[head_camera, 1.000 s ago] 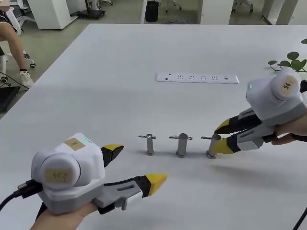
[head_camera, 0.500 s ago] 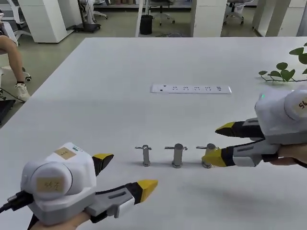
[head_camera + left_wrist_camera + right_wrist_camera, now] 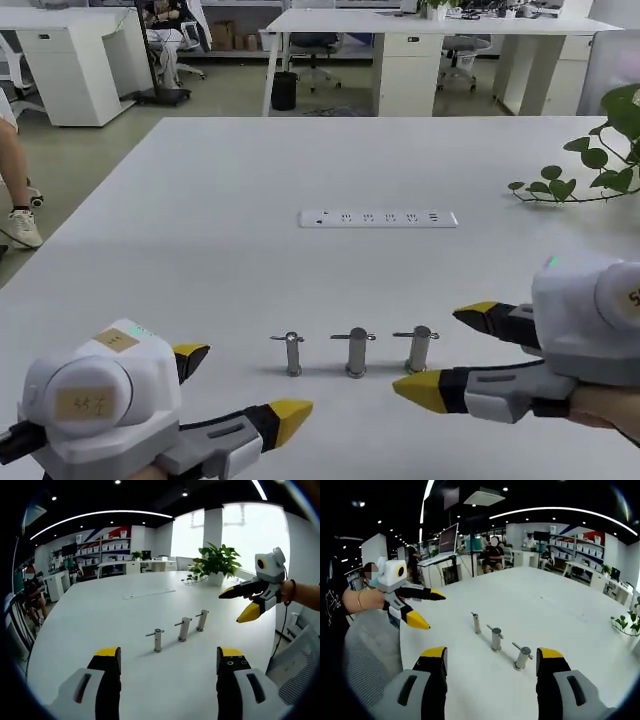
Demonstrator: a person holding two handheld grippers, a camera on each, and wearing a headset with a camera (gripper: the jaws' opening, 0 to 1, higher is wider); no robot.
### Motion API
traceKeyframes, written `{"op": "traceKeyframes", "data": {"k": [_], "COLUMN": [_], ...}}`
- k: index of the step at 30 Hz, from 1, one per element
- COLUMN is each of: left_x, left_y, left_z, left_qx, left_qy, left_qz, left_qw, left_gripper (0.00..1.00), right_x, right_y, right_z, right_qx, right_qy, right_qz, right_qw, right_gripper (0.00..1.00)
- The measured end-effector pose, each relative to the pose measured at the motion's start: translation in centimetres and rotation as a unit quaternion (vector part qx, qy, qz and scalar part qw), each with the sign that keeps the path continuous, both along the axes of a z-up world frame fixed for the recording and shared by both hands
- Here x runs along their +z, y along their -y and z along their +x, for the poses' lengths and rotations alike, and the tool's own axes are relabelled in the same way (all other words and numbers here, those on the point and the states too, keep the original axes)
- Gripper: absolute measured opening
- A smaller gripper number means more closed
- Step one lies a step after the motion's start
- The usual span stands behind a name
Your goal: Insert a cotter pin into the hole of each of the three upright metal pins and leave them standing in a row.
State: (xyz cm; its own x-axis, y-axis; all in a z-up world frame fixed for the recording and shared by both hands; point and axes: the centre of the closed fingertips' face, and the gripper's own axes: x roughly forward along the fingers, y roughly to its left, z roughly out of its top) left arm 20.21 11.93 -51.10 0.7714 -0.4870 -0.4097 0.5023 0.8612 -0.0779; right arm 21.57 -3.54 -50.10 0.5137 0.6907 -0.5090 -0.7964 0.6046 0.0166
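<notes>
Three upright metal pins stand in a row on the white table, each with a cotter pin through its top: left pin (image 3: 292,353), middle pin (image 3: 355,351), right pin (image 3: 418,347). The same row appears in the left gripper view (image 3: 157,640) (image 3: 184,629) (image 3: 201,620) and the right gripper view (image 3: 476,623) (image 3: 495,638) (image 3: 522,657). My left gripper (image 3: 243,385) hovers open, low at the front left, with nothing between its jaws. My right gripper (image 3: 447,351) is open just right of the right pin, apart from it and holding nothing.
A white power strip (image 3: 378,218) lies farther back on the table. A leafy plant (image 3: 590,165) reaches in at the right edge. Desks and chairs stand beyond the table (image 3: 200,230), and a seated person's leg (image 3: 15,195) is at far left.
My right gripper has drawn back to the right, off the right pin, and its jaws have spread wider. The head camera has tilted up. The left gripper has sunk lower in frame.
</notes>
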Motion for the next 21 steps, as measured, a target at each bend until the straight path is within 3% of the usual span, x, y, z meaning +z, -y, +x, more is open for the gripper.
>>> {"op": "traceKeyframes", "data": {"k": [3,7,10,14,19,21], "left_x": [0.1,0.3,0.7,1.1,1.5,1.7], "left_y": [-0.3,-0.7,-0.9,-1.4,-2.1,-2.4], "left_z": [-0.1,-0.4,-0.6,-0.8,-1.2,-1.2], "left_qx": [0.004,0.011,0.013,0.029,0.040,0.045], "left_qy": [-0.003,-0.004,0.001,0.007,0.013,0.017], "left_qz": [0.000,-0.003,-0.002,-0.004,-0.002,-0.003], "left_qw": [1.0000,0.9999,0.9999,0.9996,0.9991,0.9988], "left_gripper": [0.80,0.83,0.84,0.90,0.93,0.95], "right_x": [-0.1,0.3,-0.3,-0.3,0.1,0.6], "right_y": [0.1,0.0,0.5,0.0,0.7,0.6], "right_z": [-0.4,-0.8,-1.1,-1.8,-2.2,-2.5], "right_qx": [-0.020,-0.064,-0.087,-0.104,-0.131,-0.139], "right_qy": [-0.001,-0.003,0.022,0.019,0.028,0.021], "right_qz": [0.006,0.042,-0.003,0.014,0.026,0.055], "right_qw": [0.9998,0.9970,0.9960,0.9943,0.9906,0.9886], "right_gripper": [0.72,0.75,0.76,0.79,0.80,0.81]}}
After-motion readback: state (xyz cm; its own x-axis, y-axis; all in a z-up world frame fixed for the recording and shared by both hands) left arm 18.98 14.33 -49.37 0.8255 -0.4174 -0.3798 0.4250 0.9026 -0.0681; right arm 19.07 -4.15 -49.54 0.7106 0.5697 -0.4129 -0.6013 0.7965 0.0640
